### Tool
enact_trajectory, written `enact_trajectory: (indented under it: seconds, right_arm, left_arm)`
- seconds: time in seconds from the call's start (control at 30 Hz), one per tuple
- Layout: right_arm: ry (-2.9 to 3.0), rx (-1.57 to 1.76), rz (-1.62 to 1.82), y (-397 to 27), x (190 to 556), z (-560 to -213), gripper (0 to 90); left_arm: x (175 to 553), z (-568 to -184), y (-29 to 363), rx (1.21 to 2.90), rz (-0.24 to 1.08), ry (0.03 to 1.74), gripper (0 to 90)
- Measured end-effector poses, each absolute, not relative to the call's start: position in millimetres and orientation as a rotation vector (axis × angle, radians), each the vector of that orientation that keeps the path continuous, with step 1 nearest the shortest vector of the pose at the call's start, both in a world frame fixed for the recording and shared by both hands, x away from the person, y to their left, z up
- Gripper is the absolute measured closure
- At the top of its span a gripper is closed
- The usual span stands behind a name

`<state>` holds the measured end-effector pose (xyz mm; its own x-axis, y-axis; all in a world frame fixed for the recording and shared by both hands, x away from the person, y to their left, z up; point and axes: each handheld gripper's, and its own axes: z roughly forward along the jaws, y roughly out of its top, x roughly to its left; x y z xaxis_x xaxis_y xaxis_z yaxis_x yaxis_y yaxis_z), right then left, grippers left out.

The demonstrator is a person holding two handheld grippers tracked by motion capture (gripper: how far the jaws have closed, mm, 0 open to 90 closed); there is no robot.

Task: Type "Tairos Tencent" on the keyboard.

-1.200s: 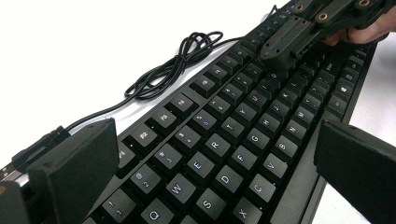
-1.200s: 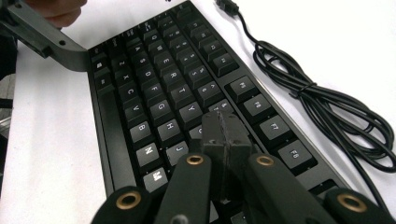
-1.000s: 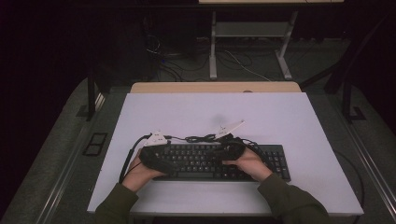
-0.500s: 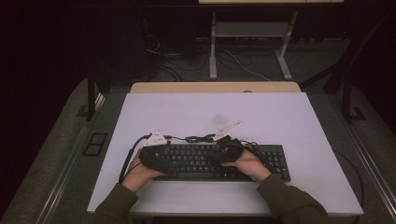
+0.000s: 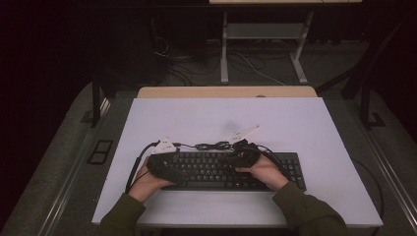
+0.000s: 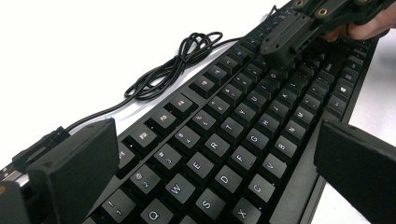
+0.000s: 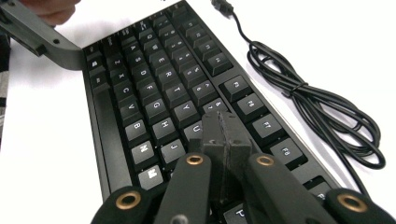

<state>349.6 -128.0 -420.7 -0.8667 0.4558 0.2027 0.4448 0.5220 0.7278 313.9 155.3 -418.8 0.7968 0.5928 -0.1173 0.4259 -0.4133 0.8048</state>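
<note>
White table [image 5: 314, 123] (dark room behind) bears black keyboard [image 5: 216, 169], coiled cable [image 5: 214, 145].

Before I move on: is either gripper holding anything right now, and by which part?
Nothing is held. The left gripper stands open over the keyboard, astride its left keys; the right gripper has its jaws shut together, empty, above the keys.

A white table top [image 5: 305, 128] is seen under dim light; a wooden desk edge [image 5: 226, 92] lies just behind it; grey metal legs [image 5: 224, 54] and loose floor cables [image 5: 255, 66] are seen beyond.
</note>
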Motion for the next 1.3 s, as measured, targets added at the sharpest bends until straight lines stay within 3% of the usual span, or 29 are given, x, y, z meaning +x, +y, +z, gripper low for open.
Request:
enact_trajectory:
  seconds: [0.33,0.6,0.7,1.17,1.3]
  right_arm:
    - [2.694,0.824,1.356,-134,350,-415,74.4]
    - [2.656,0.816,1.409,-137,350,-412,44.6]
    - [2.639,0.811,1.404,-137,349,-410,38.7]
    - [2.61,0.829,1.412,-141,349,-408,33.9]
    - [2.605,0.83,1.416,-142,349,-408,33.6]
  left_arm:
    - [313,-418,155,2.066,0.231,0.756,0.0]
    - [313,-418,155,2.069,0.233,0.758,0.0]
    - [313,-418,155,2.069,0.233,0.758,0.0]
    - [313,-417,155,2.076,0.247,0.743,0.9]
    - [314,-415,156,2.074,0.245,0.744,5.3]
